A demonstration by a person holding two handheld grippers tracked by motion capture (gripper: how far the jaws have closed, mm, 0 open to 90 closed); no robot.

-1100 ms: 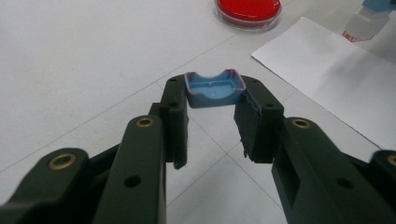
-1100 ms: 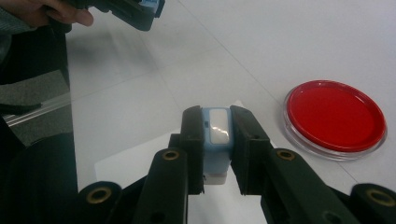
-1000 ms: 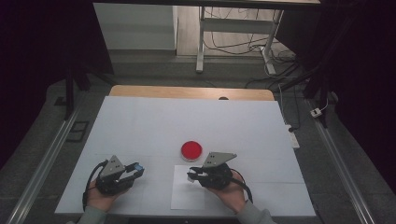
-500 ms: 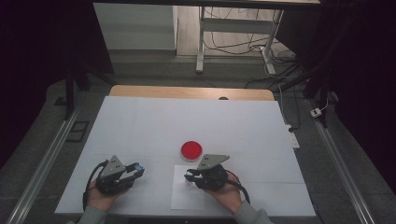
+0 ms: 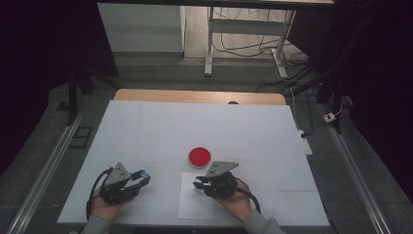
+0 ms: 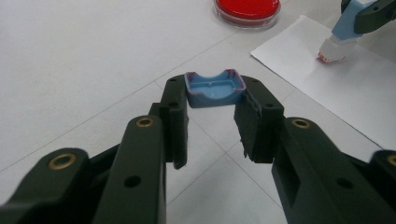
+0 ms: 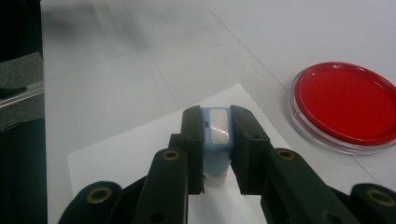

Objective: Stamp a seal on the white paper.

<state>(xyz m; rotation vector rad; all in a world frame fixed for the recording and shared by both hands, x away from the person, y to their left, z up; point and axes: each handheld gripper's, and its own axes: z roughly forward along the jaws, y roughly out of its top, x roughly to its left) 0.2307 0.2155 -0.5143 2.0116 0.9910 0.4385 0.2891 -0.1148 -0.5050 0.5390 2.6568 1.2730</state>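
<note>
While the white table (image 5: 160, 126) bears a paper sheet (image 5: 192, 207) near its front edge and a red dish (image 5: 200, 156) just beyond, the right gripper (image 7: 216, 140) pinches a blue stamp (image 7: 217, 135) on the sheet and the left gripper (image 6: 212, 109), at left, clamps its blue cap (image 6: 214, 87).
</note>
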